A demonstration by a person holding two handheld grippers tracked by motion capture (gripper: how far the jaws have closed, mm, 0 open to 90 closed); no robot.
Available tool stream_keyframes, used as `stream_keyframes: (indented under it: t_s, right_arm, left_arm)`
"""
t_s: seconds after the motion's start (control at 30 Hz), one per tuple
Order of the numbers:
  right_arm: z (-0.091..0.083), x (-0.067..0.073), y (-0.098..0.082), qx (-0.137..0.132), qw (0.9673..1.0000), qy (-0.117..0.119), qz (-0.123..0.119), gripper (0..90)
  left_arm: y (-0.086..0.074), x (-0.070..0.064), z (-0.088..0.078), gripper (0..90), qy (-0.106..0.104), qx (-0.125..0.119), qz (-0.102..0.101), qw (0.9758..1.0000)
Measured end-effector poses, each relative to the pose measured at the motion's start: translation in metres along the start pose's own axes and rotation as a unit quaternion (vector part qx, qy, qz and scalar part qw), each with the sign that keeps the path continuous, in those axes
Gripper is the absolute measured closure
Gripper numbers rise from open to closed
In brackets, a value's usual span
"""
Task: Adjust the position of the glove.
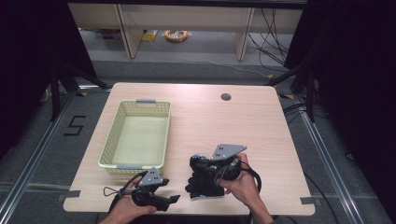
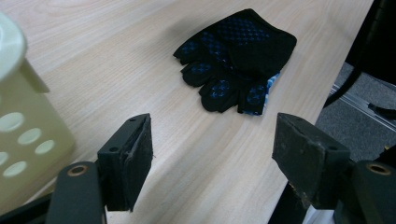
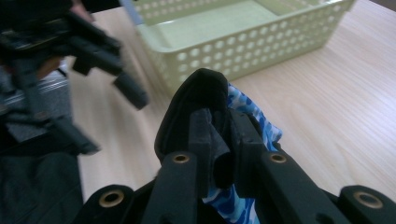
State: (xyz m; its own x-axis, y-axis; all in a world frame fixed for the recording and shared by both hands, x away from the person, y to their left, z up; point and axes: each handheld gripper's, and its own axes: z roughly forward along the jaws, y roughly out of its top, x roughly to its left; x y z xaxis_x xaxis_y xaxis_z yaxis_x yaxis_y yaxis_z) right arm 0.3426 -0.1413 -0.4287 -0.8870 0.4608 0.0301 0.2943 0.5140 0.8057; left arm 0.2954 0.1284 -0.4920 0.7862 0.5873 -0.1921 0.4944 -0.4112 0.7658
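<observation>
Black glove (image 3: 196, 100) pinched between the right claw (image 3: 224, 140) jaws.

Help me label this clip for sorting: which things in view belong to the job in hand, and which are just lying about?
Part of the job:
- black and blue glove, pinched in the right claw
- pale green basket, nearest container
- left claw, open, empty

Just lying about:
- yellow cable coil on the floor beyond the table
</observation>
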Motion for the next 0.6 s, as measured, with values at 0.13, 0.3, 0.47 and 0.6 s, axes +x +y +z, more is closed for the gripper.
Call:
stream_keyframes:
  t_s: [0.13, 0.3, 0.47, 0.6]
  right_arm:
    - [-0.001, 0.014, -0.007, 0.005, 0.9986, 0.027, -0.045, 80.7]
    - [0.007, 0.024, -0.025, 0.031, 0.9936, 0.06, -0.091, 80.3]
    - [0.01, 0.026, -0.04, 0.036, 0.9922, 0.077, -0.091, 79.2]
    - [0.014, 0.029, -0.049, 0.046, 0.9911, 0.095, -0.081, 78.7]
  left_arm:
    - [-0.001, 0.0, 0.0, 28.0, 0.003, -0.002, -0.01, 0.9999]
    - [-0.001, 0.0, 0.0, 28.0, 0.004, 0.004, 0.001, 1.0]
    - [-0.002, 0.001, 0.002, 28.1, 0.003, 0.006, 0.001, 1.0]
    - [-0.002, 0.001, 0.001, 28.2, 0.003, 0.007, -0.002, 1.0]
